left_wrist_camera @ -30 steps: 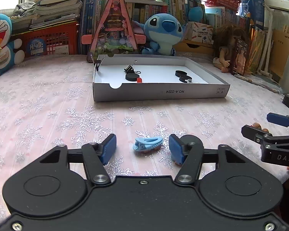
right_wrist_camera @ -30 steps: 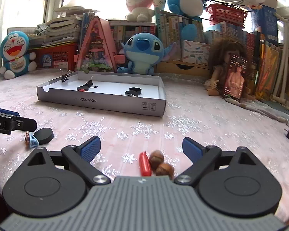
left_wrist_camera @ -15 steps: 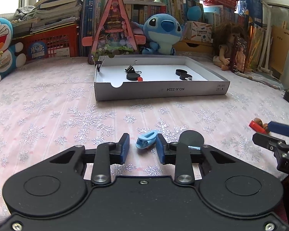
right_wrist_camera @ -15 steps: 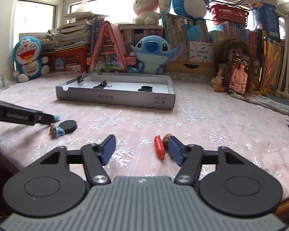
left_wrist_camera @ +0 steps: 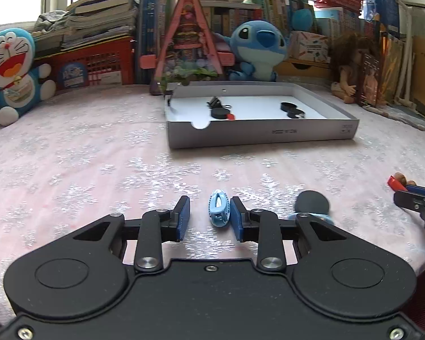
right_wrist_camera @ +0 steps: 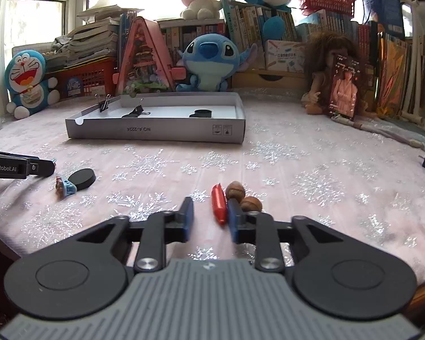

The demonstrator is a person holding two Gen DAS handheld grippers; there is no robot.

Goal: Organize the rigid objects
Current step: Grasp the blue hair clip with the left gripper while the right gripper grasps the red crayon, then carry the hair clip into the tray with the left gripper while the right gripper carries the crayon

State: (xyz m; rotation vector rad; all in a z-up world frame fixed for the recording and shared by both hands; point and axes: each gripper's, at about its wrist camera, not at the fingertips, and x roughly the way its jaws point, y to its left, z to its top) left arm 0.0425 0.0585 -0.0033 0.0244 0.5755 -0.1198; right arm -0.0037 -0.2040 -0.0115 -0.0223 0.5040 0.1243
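- The left gripper [left_wrist_camera: 209, 215] is seen narrowed around a light blue clip [left_wrist_camera: 219, 209] on the snowflake tablecloth [left_wrist_camera: 99, 170]; only its right pad touches it, with a gap on the left.
- A black disc [left_wrist_camera: 311, 201] lies just to the right.
- The right gripper [right_wrist_camera: 209, 218], whose jaws have just been closing, is narrowed around a red piece [right_wrist_camera: 218, 204]; only the right pad touches it.
- Two brown nuts [right_wrist_camera: 242, 197] lie beside that pad.
- The grey tray [right_wrist_camera: 155, 133] sits farther back.

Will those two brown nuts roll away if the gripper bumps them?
Probably. The two brown nuts look round and hard, lying loose on the smooth tablecloth, so a nudge would likely roll them. The right gripper sits right beside them.
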